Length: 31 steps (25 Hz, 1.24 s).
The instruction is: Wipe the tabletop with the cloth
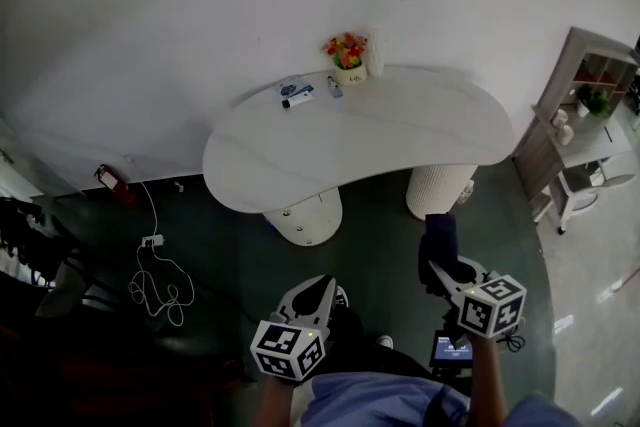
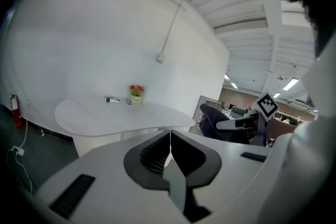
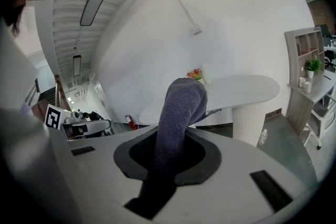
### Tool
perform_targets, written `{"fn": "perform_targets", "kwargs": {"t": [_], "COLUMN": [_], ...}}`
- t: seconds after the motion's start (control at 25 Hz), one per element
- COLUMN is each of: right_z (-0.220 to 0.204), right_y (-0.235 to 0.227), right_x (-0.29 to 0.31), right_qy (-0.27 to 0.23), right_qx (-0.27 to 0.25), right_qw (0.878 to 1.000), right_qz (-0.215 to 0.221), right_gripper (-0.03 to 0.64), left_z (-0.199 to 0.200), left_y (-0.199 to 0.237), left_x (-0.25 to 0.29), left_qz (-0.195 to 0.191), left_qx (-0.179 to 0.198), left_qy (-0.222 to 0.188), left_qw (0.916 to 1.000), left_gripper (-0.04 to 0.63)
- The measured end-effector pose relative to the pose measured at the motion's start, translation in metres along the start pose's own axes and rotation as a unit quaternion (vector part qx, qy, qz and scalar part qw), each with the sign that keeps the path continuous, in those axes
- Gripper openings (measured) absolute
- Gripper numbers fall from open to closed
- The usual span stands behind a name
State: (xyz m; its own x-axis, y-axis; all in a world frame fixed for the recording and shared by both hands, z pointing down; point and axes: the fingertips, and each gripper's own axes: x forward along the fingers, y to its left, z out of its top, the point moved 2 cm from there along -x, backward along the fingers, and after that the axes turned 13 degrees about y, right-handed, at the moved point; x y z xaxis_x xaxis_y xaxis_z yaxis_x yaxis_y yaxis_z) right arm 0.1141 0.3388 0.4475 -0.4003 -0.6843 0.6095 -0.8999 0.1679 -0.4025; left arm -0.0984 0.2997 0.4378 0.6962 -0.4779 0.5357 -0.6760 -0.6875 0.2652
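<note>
The white kidney-shaped table point(image 1: 400, 130) stands against the wall on two ribbed pedestals point(image 1: 305, 215), and both grippers hang short of its near edge, over the dark floor.

The right gripper point(image 1: 447, 267) is nearer the table's right pedestal. Its jaws are clamped on the grey cloth point(image 1: 440, 233), which rises from between them and folds over at the top. In the right gripper view the cloth point(image 3: 181, 107) fills the gap between the jaws and hides part of the table behind it. The cloth does not touch the tabletop.

The left gripper point(image 1: 315, 293) sits farther back from the table, in front of the left pedestal. In its own view the jaws meet along a thin line with nothing between them – the left gripper point(image 2: 169, 135) is empty, pointed toward the table's near edge.

At the table's far edge, by the wall, stands a small pot of red and orange flowers point(image 1: 347, 53) with a white bottle point(image 1: 375, 55) just beside it; a blue-and-white tube point(image 1: 296, 94) lies to their left. Left of the table, a red fire extinguisher point(image 1: 112, 181) lies against the wall, and a white cable point(image 1: 160, 275) loops across the floor. A wooden shelf unit point(image 1: 585, 95) stands to the table's right.
</note>
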Motion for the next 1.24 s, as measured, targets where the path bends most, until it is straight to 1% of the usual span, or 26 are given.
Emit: {"fn": "perform_targets", "kwargs": {"t": [0.12, 0.28, 0.6, 0.88, 1.24], "right_z": [-0.012, -0.025, -0.030, -0.035, -0.031], "right_y": [0.002, 0.007, 0.012, 0.006, -0.008], "right_x": [-0.011, -0.018, -0.027, -0.038, -0.043], "right_qy": [0.001, 0.000, -0.003, -0.007, -0.019], "right_qx": [-0.001, -0.001, -0.004, -0.005, 0.009], "right_qw": [1.000, 1.000, 1.000, 1.000, 1.000], "right_qz": [0.005, 0.014, 0.021, 0.012, -0.008], "right_gripper": [0.071, 0.071, 0.071, 0.071, 0.071], "left_z": [-0.012, -0.023, -0.024, -0.026, -0.023], "left_y": [-0.014, -0.023, -0.030, -0.039, -0.026], "left_x": [-0.008, -0.020, -0.028, -0.028, -0.032], "left_qz": [0.001, 0.008, 0.014, 0.007, 0.013], "left_qx": [0.003, 0.005, 0.011, 0.019, 0.015], "left_qy": [0.004, 0.004, 0.000, -0.003, -0.010], "left_qw": [1.0000, 0.9999, 0.9998, 0.9998, 0.9998], "left_gripper": [0.017, 0.017, 0.017, 0.016, 0.017]}}
